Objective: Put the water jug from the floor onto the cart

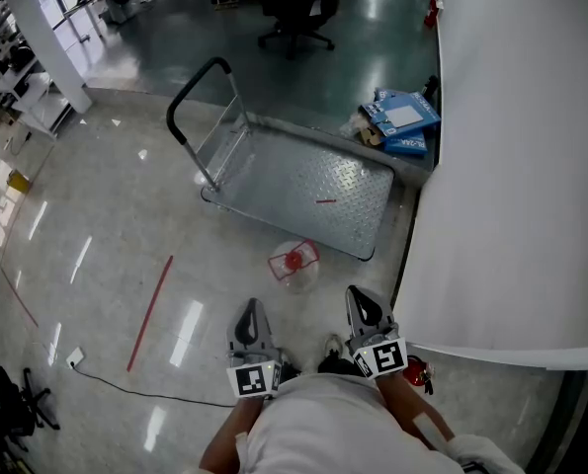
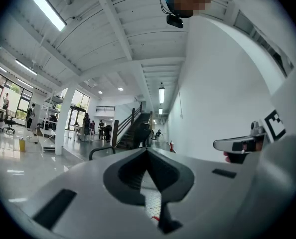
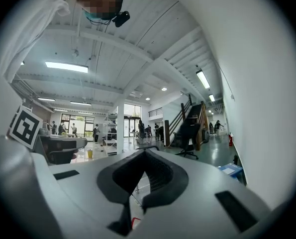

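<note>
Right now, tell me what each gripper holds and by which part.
Nothing. The left gripper and right gripper are both shut and empty; the water jug stands untouched on the floor.

Both arms are tucked in close, forearms bare below the sleeves. The left gripper and right gripper sit side by side, pointing level and forward. Jaws on both are pressed together, tips meeting, and both are empty.

blue boxes beside the white wall, black office chair well beyond
</note>
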A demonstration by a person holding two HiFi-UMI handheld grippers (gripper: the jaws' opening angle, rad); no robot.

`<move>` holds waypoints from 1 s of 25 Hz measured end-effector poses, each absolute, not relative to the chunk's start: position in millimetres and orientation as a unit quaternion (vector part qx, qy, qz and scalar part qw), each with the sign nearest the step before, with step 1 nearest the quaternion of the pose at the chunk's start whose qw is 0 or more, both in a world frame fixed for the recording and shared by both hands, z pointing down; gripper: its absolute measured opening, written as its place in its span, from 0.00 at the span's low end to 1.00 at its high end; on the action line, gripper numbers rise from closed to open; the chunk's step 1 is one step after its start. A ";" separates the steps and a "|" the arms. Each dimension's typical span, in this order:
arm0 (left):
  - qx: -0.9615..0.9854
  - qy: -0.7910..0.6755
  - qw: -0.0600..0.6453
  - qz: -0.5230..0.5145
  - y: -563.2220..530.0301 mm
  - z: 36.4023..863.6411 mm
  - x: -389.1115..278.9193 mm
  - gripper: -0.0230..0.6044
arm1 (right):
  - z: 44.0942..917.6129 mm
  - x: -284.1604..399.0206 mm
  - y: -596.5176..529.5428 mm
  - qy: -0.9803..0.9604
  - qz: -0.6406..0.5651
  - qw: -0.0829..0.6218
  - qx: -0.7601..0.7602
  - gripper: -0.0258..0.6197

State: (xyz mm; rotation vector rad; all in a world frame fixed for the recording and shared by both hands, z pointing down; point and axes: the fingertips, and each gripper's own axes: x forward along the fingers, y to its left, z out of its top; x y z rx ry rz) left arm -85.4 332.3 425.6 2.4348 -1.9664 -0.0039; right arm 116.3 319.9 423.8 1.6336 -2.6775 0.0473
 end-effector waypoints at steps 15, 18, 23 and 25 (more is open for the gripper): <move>0.743 -0.670 0.008 -0.001 315.1 426.6 -67.1 0.04 | 468.8 132.7 261.6 -0.869 0.056 0.021 0.491 0.06; 0.743 -0.669 0.002 0.003 304.9 425.2 -68.5 0.04 | 484.9 124.2 245.2 -0.872 0.072 0.032 0.484 0.06; 0.764 -0.645 -0.006 0.000 273.6 428.1 -80.4 0.04 | 527.6 95.7 210.3 -0.868 0.092 0.072 0.482 0.06; 0.776 -0.631 -0.007 -0.004 249.8 432.5 -86.0 0.04 | 549.7 81.5 185.5 -0.866 0.094 0.093 0.483 0.06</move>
